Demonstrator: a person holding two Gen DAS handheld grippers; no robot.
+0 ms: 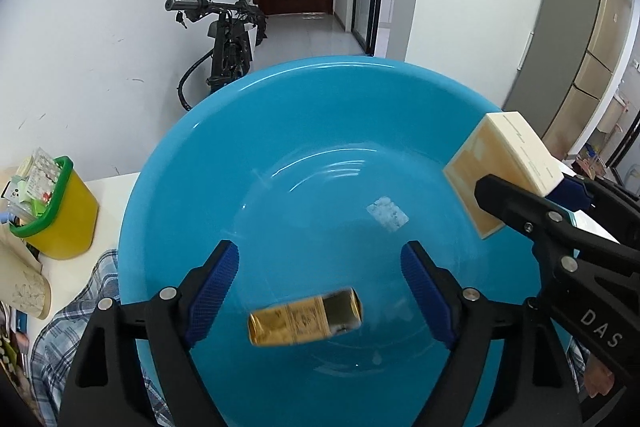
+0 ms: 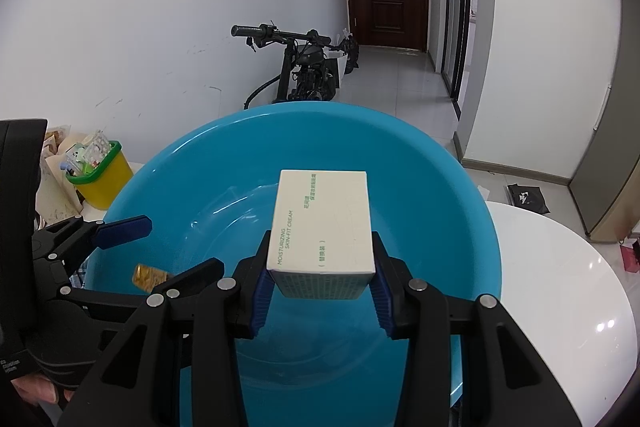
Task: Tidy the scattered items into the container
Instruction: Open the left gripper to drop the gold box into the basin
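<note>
A large blue basin (image 1: 320, 87) fills both views. My left gripper (image 1: 320, 251) hangs over it, open, pads apart. A small gold box (image 1: 304, 323), blurred, lies free in the gap below the pads, over the basin floor and touching neither. My right gripper (image 2: 320, 259) is shut on a cream-coloured skin-cream box (image 2: 324, 219), held above the basin (image 2: 440, 163) inside its right side. From the left wrist view the cream box (image 1: 508, 155) and right gripper (image 1: 528, 195) sit at the right rim. The right wrist view shows the left gripper (image 2: 184, 245) and gold box (image 2: 148, 277) at lower left.
A yellow bin with a green rim (image 1: 60, 215), stuffed with packets, stands left of the basin on the white table (image 2: 560, 267). A plaid cloth (image 1: 80, 307) lies under the basin's left edge. A scooter (image 1: 224, 43) leans by the wall behind.
</note>
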